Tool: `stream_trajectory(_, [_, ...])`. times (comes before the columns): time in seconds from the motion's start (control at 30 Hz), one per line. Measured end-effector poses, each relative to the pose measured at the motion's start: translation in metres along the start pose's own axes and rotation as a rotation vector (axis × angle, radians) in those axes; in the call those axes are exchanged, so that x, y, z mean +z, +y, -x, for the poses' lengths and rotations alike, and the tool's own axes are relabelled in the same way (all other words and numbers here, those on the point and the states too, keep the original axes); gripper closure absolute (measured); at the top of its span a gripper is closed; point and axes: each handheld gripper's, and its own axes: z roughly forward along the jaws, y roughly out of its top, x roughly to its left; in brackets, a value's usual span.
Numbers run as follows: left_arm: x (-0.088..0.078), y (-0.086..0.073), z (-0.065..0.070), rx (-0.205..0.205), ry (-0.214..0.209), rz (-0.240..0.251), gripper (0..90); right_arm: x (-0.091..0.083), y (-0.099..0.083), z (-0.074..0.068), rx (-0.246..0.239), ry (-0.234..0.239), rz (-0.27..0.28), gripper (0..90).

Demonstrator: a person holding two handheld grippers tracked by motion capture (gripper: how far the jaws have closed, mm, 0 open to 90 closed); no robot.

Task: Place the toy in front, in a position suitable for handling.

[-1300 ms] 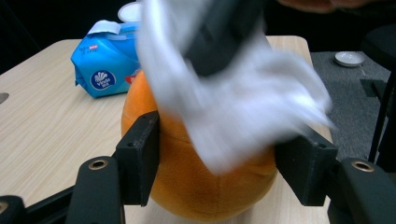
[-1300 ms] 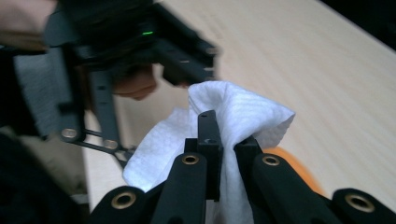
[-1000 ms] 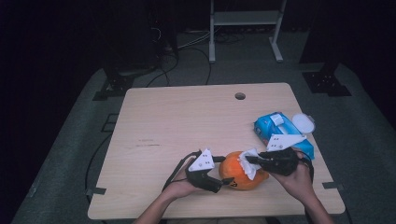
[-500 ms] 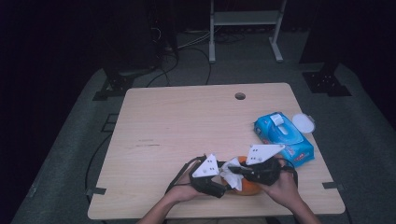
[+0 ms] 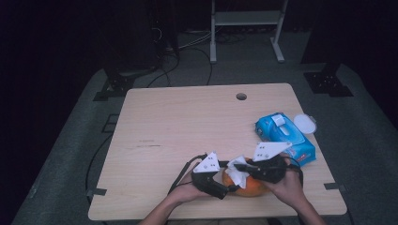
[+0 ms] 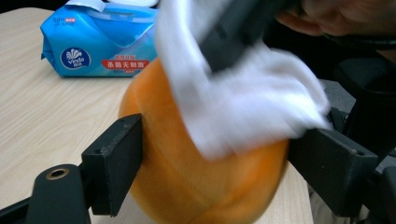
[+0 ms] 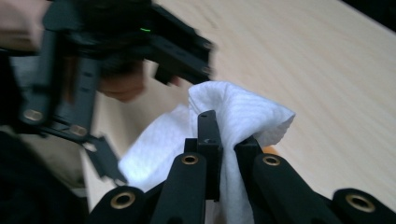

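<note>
A round orange object [image 5: 249,189] sits near the table's front edge. My left gripper [image 5: 229,187] reaches it from the left. In the left gripper view its jaws [image 6: 215,168] have just been opening, but the pads still press on both sides of the orange object [image 6: 196,186]. My right gripper [image 5: 240,168] comes from the right, shut on a white wipe [image 5: 238,171]. In the right gripper view its jaws [image 7: 224,140] pinch the wipe [image 7: 243,112]. The wipe [image 6: 243,112] lies blurred over the orange top.
A blue pack of wipes [image 5: 284,138] lies just right of my hands, with a white round lid [image 5: 305,123] behind it. The table [image 5: 187,126] has a small hole [image 5: 241,96] near its far edge. Dark stands and cables sit on the floor beyond.
My right gripper has slid left and toward the front edge with the wipe, across the top of the orange object. The left gripper has stayed in place beside it.
</note>
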Motion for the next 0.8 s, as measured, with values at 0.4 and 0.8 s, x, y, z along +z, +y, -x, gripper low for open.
stream_trajectory(0.4, [-0.01, -0.014, -0.015, -0.065, 0.0, -0.028, 32.0, -0.022, -0.024, 0.026, 0.092, 0.014, -0.017, 85.5])
stream_trajectory(0.8, [0.001, -0.013, -0.015, -0.052, -0.057, -0.03, 15.1, 0.007, -0.02, 0.012, 0.034, 0.098, -0.049, 85.3])
